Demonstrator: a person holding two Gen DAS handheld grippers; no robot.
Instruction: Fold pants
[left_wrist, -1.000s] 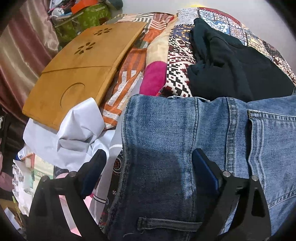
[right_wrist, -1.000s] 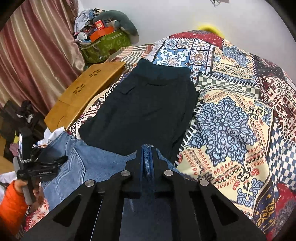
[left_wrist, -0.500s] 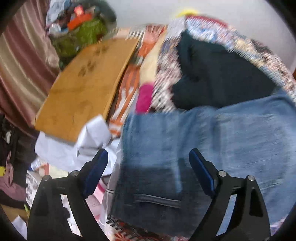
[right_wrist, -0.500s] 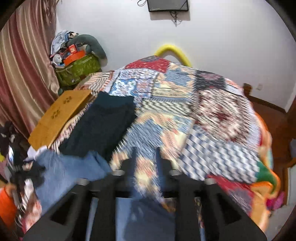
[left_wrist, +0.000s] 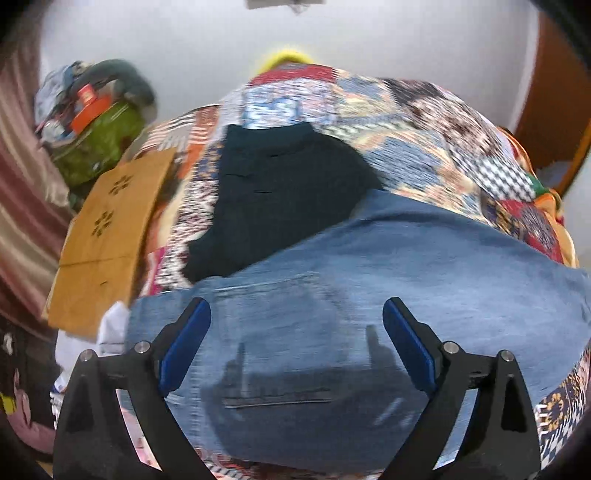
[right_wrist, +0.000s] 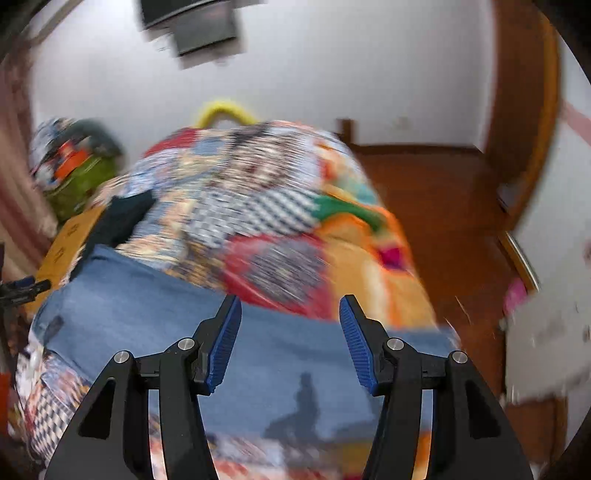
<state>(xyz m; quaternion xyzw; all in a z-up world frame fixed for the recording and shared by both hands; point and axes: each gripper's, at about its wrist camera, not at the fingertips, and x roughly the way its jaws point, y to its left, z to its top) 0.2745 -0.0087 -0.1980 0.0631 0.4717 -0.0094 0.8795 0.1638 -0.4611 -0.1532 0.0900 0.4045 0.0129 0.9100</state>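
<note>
Blue jeans (left_wrist: 369, 295) lie flat on the patchwork bedspread (left_wrist: 424, 140), folded lengthwise, a back pocket near the left gripper. My left gripper (left_wrist: 295, 332) is open and empty, held above the jeans' waist end. The jeans also show in the right wrist view (right_wrist: 147, 314). My right gripper (right_wrist: 290, 332) is open and empty above the other end of the jeans. Both views are motion-blurred.
Dark folded pants (left_wrist: 280, 192) lie on the bed beyond the jeans. A wooden lap tray (left_wrist: 107, 236) leans at the bed's left edge, with a green bag (left_wrist: 99, 144) and curtain (left_wrist: 22, 206) behind. Wooden floor (right_wrist: 443, 206) lies to the right of the bed.
My right gripper has let go of the jeans and opened. Both grippers have lifted and tilted up, away from the jeans, which now lie on the bed.
</note>
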